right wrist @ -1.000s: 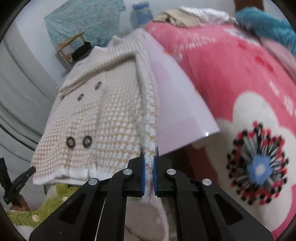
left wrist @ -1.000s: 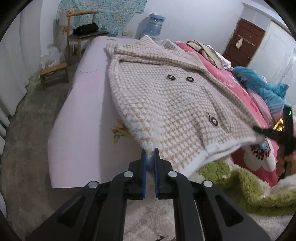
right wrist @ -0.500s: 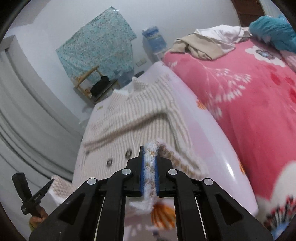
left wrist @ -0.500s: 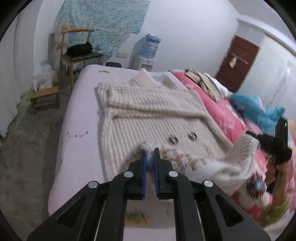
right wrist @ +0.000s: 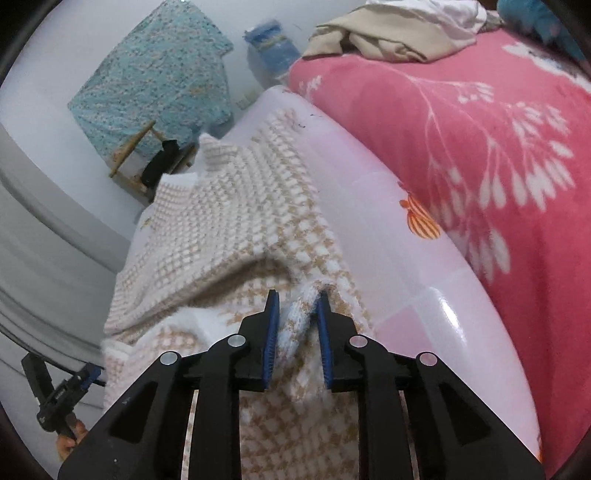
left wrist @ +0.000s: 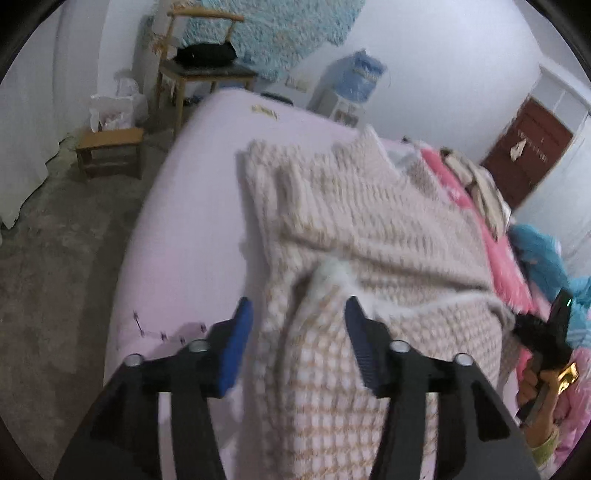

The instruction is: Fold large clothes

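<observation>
A beige-and-white checked knit coat [left wrist: 369, 229] lies on the pale pink sheet [left wrist: 192, 229], its lower half folded up over its upper half. My left gripper [left wrist: 299, 314] is open, its blue pads either side of the folded hem's left corner, holding nothing. My right gripper [right wrist: 295, 306] is partly open around the hem's right corner [right wrist: 299, 317], which stands loosely between the pads. The coat also fills the right wrist view [right wrist: 229, 221]. Each gripper shows at the edge of the other's view [left wrist: 546, 332] [right wrist: 55, 391].
A pink flowered blanket [right wrist: 480, 155] with a heap of clothes [right wrist: 399, 29] lies to the right of the coat. A wooden chair [left wrist: 199, 70], a low stool [left wrist: 110, 147] and a water dispenser [left wrist: 354, 81] stand beyond the bed. The bed's left edge drops to a grey floor [left wrist: 55, 258].
Both grippers carried the coat's lower hem up and forward over its upper half, then opened. The hem now lies released on the coat.
</observation>
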The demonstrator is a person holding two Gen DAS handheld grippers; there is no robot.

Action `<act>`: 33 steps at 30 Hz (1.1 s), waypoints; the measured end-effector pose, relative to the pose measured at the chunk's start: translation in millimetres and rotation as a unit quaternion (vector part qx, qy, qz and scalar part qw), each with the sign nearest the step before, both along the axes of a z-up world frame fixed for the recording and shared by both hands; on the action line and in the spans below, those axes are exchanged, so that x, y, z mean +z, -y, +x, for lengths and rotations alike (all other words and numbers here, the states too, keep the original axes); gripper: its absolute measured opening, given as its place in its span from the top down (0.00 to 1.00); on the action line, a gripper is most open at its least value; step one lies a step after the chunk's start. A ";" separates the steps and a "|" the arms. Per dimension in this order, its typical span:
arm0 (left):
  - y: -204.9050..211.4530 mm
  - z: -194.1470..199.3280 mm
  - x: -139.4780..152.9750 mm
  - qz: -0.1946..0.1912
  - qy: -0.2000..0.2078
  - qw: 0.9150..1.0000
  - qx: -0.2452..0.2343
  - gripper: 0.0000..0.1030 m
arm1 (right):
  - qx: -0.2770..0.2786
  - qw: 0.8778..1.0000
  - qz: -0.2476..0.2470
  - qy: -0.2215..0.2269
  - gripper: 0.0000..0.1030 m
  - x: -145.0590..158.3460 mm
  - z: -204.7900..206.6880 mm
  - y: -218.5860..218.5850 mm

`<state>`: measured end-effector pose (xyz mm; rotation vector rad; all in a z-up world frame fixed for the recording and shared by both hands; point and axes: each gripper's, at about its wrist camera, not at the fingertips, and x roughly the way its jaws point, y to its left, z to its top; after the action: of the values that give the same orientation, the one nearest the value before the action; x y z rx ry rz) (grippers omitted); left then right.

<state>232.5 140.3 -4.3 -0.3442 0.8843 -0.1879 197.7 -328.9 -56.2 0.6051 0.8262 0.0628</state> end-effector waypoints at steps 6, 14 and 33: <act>0.4 -23.7 21.1 -0.004 0.033 0.999 -0.015 0.46 | -0.012 0.999 -0.010 0.040 0.39 24.6 -23.9 8.6; 38.3 -96.7 14.5 -0.022 0.019 0.993 -0.116 0.41 | -0.032 0.999 -0.020 0.033 0.39 39.8 -88.6 22.9; 18.0 -101.3 -61.0 -0.225 -0.041 0.973 0.034 0.43 | -0.065 0.997 0.048 -0.007 0.49 -13.8 -103.6 16.2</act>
<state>131.2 122.3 -65.3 -0.8079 0.9061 -0.3135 94.0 -345.2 -70.0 0.7489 0.7992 -0.0214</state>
